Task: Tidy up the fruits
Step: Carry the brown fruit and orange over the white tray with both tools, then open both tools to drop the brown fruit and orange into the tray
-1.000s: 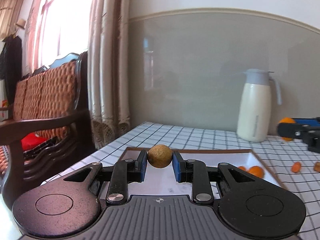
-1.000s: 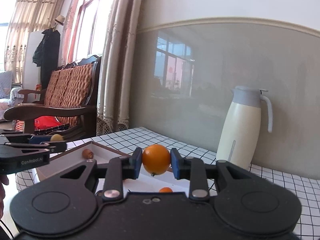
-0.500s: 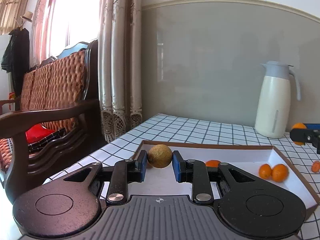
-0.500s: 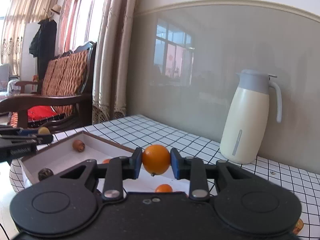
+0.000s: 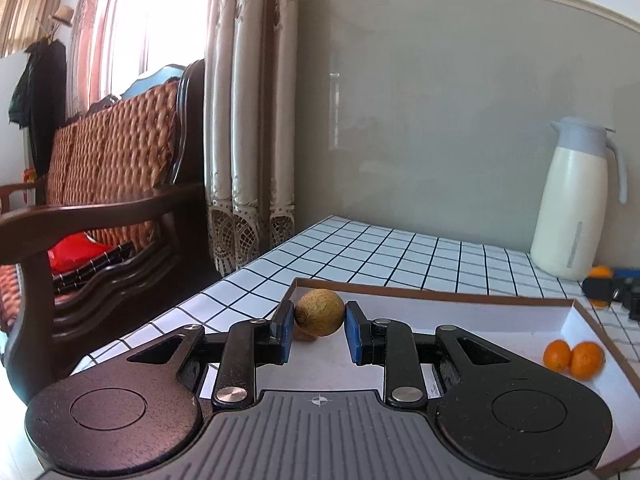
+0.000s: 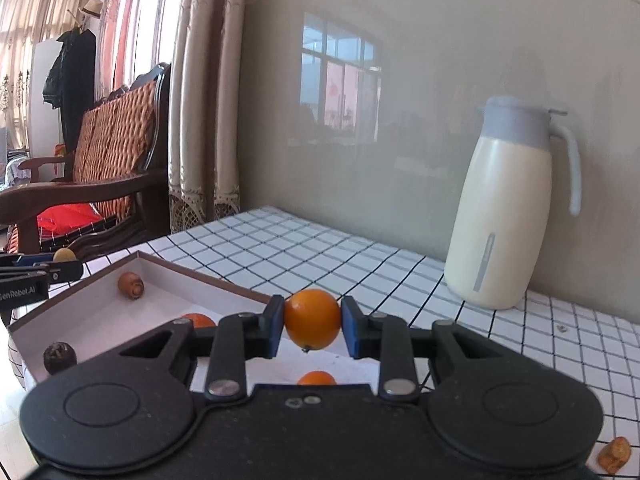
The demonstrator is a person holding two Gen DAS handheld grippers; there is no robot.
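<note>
My left gripper (image 5: pixel 320 322) is shut on a tan-brown round fruit (image 5: pixel 319 312) and holds it over the near left corner of a shallow white box with a brown rim (image 5: pixel 440 295). Two small oranges (image 5: pixel 573 358) lie at the box's right side. My right gripper (image 6: pixel 312 322) is shut on a small orange (image 6: pixel 312 319) above the same box (image 6: pixel 208 276). In the right wrist view the box holds a brown fruit (image 6: pixel 131 284), a dark fruit (image 6: pixel 60 357) and two oranges (image 6: pixel 198 320), (image 6: pixel 316 378). The left gripper (image 6: pixel 36 270) shows at the far left.
A cream thermos jug (image 6: pixel 508 208) stands on the checked tablecloth (image 6: pixel 320 248) by the grey wall. An orange piece (image 6: pixel 614 454) lies loose on the cloth at the right. A wooden wicker-backed chair (image 5: pixel 100 200) and a curtain (image 5: pixel 248 120) stand left of the table.
Both grippers have kept hold of their fruits. The left view has swung left and come nearer the box's left corner. The right gripper has moved on over the box's far side.
</note>
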